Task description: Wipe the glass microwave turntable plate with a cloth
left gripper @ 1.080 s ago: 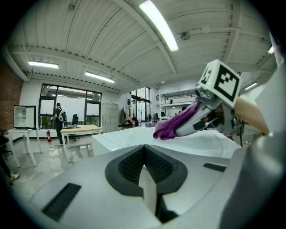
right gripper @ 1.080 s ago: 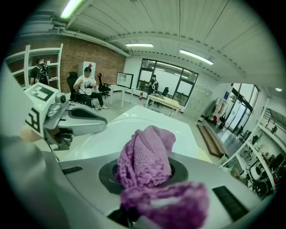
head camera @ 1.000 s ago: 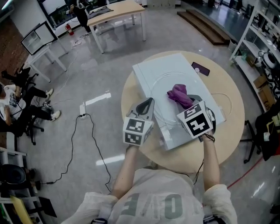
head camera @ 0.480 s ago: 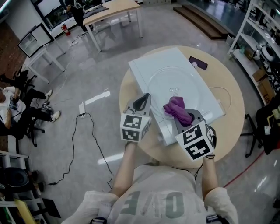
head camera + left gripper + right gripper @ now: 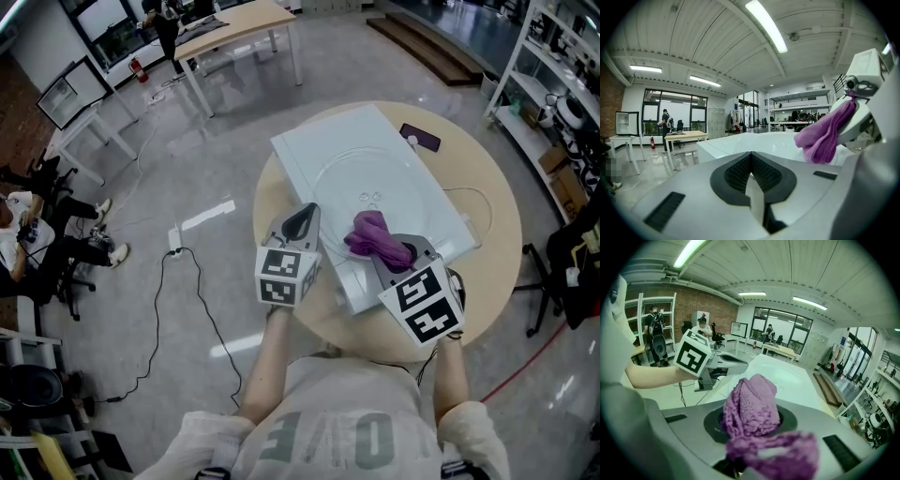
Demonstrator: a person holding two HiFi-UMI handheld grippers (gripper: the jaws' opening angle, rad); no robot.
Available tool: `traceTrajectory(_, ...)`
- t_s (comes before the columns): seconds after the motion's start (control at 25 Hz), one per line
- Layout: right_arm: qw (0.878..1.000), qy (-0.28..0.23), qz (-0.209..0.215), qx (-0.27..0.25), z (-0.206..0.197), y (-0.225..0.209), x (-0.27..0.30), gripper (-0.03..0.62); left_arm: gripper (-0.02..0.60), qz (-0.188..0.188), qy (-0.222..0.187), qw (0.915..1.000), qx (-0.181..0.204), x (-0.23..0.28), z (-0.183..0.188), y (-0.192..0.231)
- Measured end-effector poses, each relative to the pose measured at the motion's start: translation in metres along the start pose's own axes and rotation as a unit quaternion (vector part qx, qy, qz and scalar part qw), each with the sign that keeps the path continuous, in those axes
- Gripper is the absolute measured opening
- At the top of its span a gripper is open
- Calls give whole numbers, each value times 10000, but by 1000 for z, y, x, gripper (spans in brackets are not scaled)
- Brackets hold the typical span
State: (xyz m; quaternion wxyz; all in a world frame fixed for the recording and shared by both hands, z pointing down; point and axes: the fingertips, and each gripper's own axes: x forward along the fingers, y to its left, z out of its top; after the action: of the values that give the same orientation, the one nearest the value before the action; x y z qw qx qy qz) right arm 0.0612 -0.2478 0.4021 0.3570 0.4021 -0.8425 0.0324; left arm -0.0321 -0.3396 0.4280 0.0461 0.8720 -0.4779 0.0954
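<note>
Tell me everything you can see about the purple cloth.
The purple cloth looks like soft, knitted fabric bunched into a crumpled wad. The right gripper is shut on it, with one lump sticking out ahead and a fold drooping below. It hangs over the near rim of the glass turntable plate, which lies on a white appliance. Whether the cloth touches the glass cannot be told.
</note>
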Motion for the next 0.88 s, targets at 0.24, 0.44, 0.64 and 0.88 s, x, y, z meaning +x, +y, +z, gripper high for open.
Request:
traceTrajectory(0.24,9973,-331,-628,209,30,-81,21,48,2,20,0,10000,-9,1,1,-3)
traceTrajectory(0.44,9935,-136,-976,562,29,-144,60,48,2,13,4,10000,4,2,1,-7)
traceTrajectory(0.64,9925,92,-1113,488,27,-159,88,48,2,41,-2,10000,3,1,0,-4)
traceTrajectory(0.88,9935,123,-1047,428,24,-150,87,48,2,46,-30,10000,-4,-1,3,-2)
